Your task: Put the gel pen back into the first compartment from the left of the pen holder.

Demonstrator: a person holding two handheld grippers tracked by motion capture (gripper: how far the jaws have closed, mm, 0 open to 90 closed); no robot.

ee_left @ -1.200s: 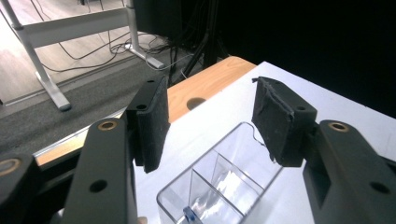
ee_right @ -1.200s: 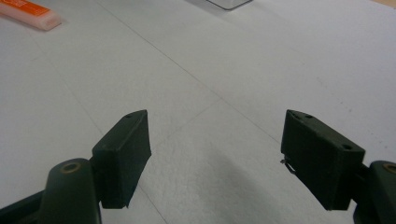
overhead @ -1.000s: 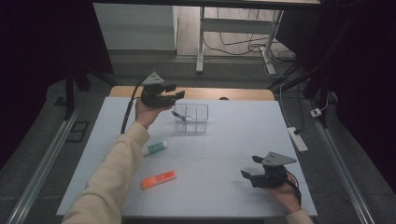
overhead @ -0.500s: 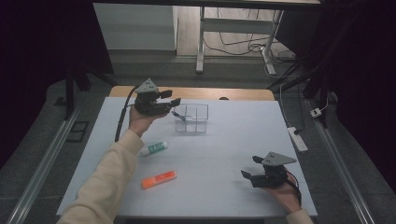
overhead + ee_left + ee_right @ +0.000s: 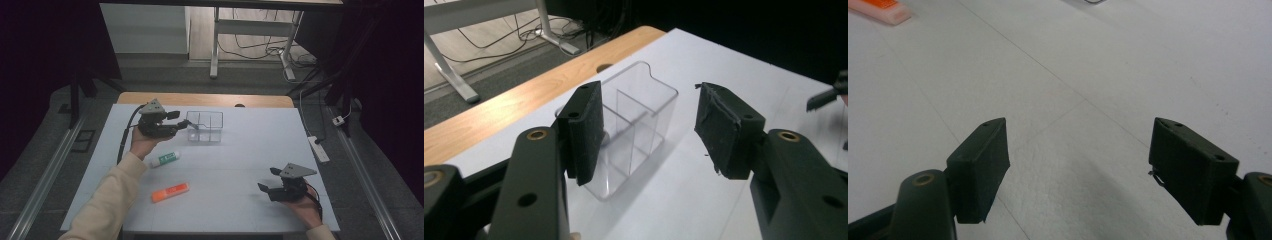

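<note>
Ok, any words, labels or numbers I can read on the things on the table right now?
None can be read.
White tube with green label: print too small and blurred.
Orange tube: no legible marking.
Clear divided box: no text visible.

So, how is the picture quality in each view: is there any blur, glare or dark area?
High view: dark around the edges, the white table evenly lit, the clear divided box faint against it. Left gripper view: the box is sharp, with soft reflections on its walls; the other gripper at the right edge is blurred. Right gripper view: soft throughout, the orange tube hazy.
</note>
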